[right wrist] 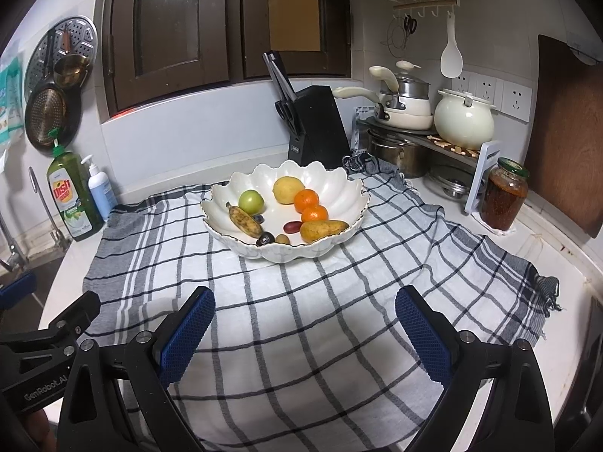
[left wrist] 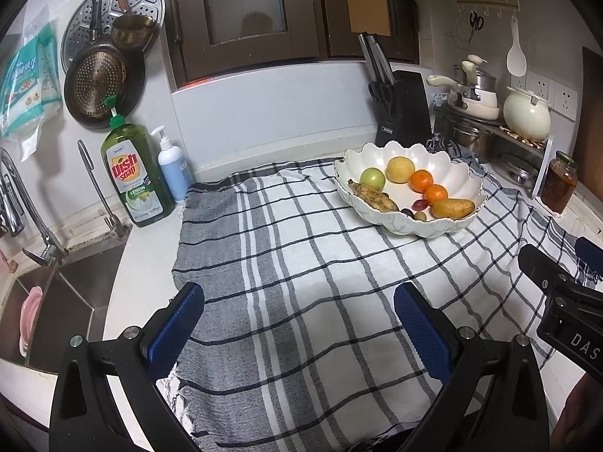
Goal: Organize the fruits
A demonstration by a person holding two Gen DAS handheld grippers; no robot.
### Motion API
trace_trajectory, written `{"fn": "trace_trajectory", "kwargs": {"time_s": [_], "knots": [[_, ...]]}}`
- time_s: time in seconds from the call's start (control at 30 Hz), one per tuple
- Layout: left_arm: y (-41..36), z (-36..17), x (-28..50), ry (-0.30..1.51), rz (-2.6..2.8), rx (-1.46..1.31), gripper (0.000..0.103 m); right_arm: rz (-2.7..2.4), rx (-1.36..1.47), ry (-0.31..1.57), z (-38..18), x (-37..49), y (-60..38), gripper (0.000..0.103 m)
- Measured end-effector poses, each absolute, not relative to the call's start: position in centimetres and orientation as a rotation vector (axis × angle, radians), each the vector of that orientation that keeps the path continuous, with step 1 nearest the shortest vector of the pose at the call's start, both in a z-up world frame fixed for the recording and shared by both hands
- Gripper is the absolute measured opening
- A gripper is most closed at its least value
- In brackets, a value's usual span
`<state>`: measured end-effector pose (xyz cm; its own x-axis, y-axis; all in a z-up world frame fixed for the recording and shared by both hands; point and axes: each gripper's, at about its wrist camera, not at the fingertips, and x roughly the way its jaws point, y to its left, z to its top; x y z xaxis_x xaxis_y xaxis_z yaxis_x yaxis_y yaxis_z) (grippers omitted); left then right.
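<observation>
Fruits [right wrist: 280,211] are held in bowl [right wrist: 331,180] on cloth [right wrist: 301,301]; left gripper [left wrist: 299,324] and right gripper [right wrist: 305,327] are spread apart, empty.

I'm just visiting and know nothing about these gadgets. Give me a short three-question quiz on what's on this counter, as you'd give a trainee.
1. True or false: every fruit lies inside the white scalloped bowl.
2. How many orange tangerines are in the bowl? A) one B) two C) four
3. Fill in: both the left hand-held gripper and the right hand-held gripper are ____ and hold nothing.

Key:
1. True; the checked cloth around the bowl carries no fruit.
2. B; one tangerine sits behind the other.
3. Open.
</observation>
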<state>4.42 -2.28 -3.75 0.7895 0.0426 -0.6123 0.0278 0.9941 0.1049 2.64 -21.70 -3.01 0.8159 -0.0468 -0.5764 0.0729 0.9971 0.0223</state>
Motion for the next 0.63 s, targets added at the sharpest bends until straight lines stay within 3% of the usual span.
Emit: {"fn": "trace_trajectory", "kwargs": {"time_s": [0.63], "knots": [[-2.29,-3.69,4.94,0.654,0.02,0.129,0.103,-0.068,0.044,0.633,-3.98,3.45,-22.43,0.098]]}}
